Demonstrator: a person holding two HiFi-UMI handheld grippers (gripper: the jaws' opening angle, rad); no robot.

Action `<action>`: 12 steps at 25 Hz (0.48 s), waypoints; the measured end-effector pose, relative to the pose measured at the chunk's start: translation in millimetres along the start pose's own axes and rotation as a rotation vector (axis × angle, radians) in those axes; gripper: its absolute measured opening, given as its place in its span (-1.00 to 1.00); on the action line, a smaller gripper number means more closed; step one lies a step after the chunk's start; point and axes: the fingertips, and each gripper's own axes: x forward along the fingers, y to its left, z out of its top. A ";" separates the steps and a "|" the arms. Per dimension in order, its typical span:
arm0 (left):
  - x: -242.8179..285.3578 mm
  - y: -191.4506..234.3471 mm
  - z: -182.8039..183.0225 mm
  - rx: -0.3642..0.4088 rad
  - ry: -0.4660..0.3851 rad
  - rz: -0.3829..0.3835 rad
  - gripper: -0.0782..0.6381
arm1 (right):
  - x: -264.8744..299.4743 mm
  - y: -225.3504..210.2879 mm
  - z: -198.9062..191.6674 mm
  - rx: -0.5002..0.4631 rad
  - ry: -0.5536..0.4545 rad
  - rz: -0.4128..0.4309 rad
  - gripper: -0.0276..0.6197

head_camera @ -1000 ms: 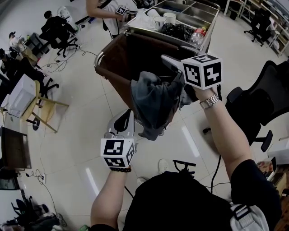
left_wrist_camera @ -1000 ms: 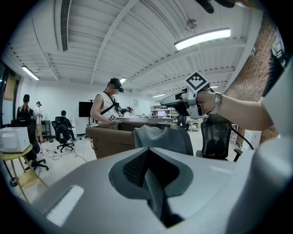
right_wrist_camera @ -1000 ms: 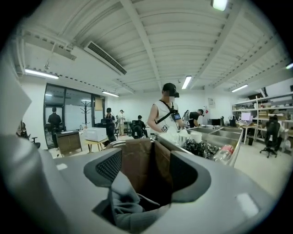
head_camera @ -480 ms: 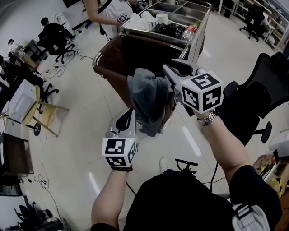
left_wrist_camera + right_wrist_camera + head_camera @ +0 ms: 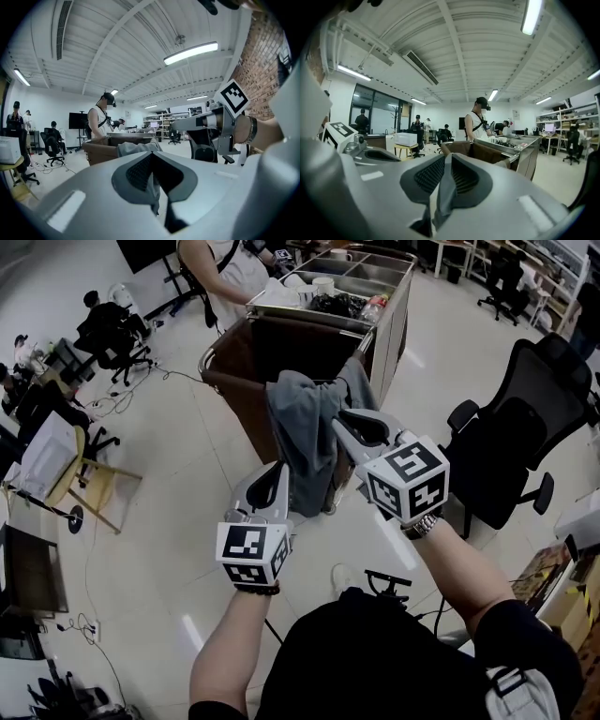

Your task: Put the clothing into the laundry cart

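Both claws are clamped on the grey garment (image 5: 305,432): the left gripper (image 5: 275,482) low, the right gripper (image 5: 349,426) higher. It hangs at the brown laundry cart's (image 5: 234,381) near rim, mostly outside. Released here, it would likely slide to the floor (image 5: 169,549).

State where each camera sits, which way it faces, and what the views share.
Head view: on the person's head, looking down at the grey garment hanging by the laundry cart; both forearms, the left gripper and the right gripper show.
Left gripper view: on the left gripper, looking along its jaws, shut on the garment, toward the laundry cart; the right gripper and wrist show.
Right gripper view: on the right gripper, likewise clamping the garment, facing the laundry cart; the left gripper shows.
Shared: garment and laundry cart.
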 end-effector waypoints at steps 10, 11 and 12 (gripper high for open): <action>-47.6 -39.6 31.5 0.022 -0.039 -0.049 -0.77 | -54.2 62.0 -2.8 -0.027 -0.033 -0.021 -0.91; -50.7 -43.1 34.2 0.023 -0.044 -0.053 -0.77 | -58.4 65.8 -2.3 -0.031 -0.036 -0.023 -0.91; -53.4 -46.3 36.8 0.023 -0.049 -0.057 -0.77 | -62.3 69.5 -1.6 -0.036 -0.040 -0.025 -0.91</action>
